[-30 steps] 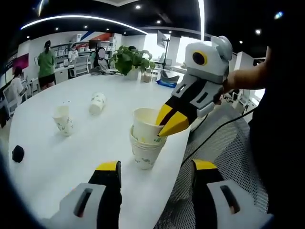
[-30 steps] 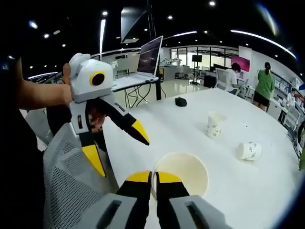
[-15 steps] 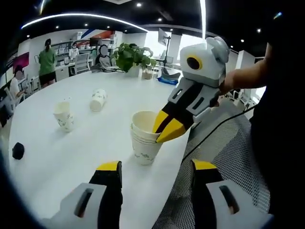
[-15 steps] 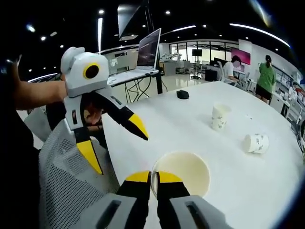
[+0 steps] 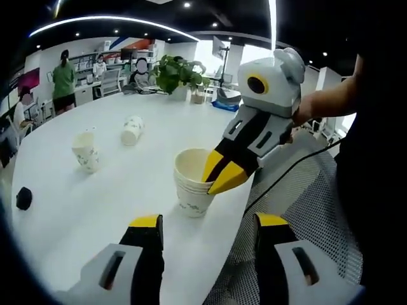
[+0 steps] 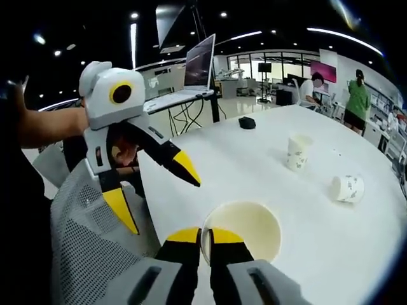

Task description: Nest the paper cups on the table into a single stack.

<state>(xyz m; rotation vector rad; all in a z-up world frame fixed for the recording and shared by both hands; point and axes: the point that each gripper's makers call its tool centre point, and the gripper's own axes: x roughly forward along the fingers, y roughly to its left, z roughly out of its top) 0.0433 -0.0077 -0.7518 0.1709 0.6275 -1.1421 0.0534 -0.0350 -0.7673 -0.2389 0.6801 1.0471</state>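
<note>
A stack of nested paper cups (image 5: 193, 185) stands near the white table's (image 5: 108, 190) front edge. My right gripper (image 5: 218, 176) is shut on the rim of the top cup (image 6: 243, 230), seen from above in the right gripper view between its yellow fingertips (image 6: 226, 236). My left gripper (image 5: 205, 223) is open, just short of the stack, and appears from the left in the right gripper view (image 6: 159, 194). An upright loose cup (image 5: 86, 152) and one lying on its side (image 5: 131, 130) sit farther back; the upright cup (image 6: 297, 152) and the lying cup (image 6: 348, 188) also show beyond the stack.
A grey mesh chair (image 5: 286, 190) sits by the table edge. A black mouse (image 5: 23, 198) lies on the table. A potted plant (image 5: 175, 77) stands at the far end. Several people are at desks beyond. A laptop (image 6: 197, 73) rests on a desk behind.
The top cup has sunk lower into the stack under my right gripper. Both cameras shifted slightly; the left gripper stays open.
</note>
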